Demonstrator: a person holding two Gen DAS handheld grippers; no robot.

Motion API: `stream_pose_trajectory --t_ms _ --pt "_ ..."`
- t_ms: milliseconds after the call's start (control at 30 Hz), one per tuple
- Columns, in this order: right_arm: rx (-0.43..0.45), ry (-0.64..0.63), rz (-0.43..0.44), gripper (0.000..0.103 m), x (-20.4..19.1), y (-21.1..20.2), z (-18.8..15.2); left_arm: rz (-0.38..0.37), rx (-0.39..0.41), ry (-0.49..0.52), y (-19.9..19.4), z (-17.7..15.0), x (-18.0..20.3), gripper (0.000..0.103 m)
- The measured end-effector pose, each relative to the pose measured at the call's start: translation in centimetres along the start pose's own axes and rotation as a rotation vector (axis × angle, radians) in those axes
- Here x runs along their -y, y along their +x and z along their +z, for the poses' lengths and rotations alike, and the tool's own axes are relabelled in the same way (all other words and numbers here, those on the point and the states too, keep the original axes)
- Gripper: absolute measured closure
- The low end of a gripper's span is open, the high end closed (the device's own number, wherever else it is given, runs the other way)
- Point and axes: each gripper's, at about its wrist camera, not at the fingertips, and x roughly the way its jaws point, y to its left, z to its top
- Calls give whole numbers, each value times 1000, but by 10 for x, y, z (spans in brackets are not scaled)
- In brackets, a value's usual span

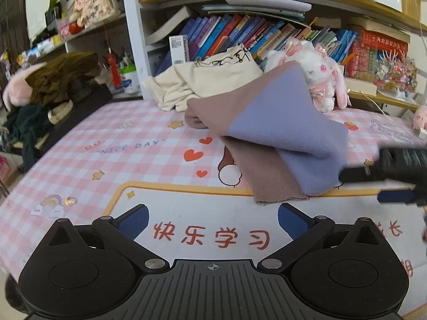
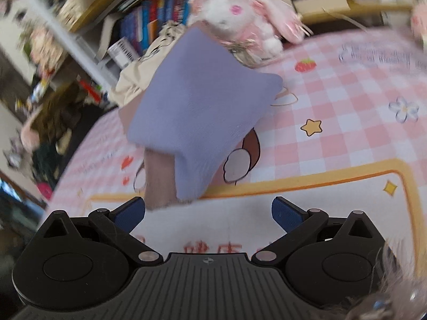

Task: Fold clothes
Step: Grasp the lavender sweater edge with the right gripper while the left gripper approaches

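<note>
- Left wrist view: you've got plenty of bare mat (image 1: 112, 144) ahead and off to your left; it's a pink checked thing with hearts and stars. The far edge is crowded though, with a cream garment (image 1: 210, 80) heaped against the bookshelf (image 1: 240, 8) and a plush bunny (image 1: 320, 72) beside it.
- The lilac-and-mauve garment (image 1: 272, 133) sits bunched up on the mat, lilac panel on top, a mauve ribbed hem sticking out toward you.
- Your left gripper (image 1: 212, 220) is spread wide with nothing in it, and the hem lies just ahead and a bit right of it, not touching.
- Your right gripper (image 1: 384, 184) pokes in from the right edge, right next to the lilac fold; can't tell from here if it touches.
- Right wrist view: pretty blurry. Open mat to the right, clutter along the left edge.
- The garment looks propped up, lilac side facing you, mauve hem hanging toward the left finger (image 2: 130, 212).
- That gripper is wide open and empty, hem just ahead of its left fingertip.
</note>
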Motion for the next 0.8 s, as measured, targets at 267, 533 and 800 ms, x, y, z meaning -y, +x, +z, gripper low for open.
stream_pose_trajectory --t_ms 267,533,800 --pt "-51 177 69 14 20 36 29 64 26 60 -18 -5 0 0" --pt "-85 252 197 75 19 55 42 71 19 115 -21 -6 2 0" --pt "-84 171 379 84 -1 14 27 24 56 159 -18 -2 12 0"
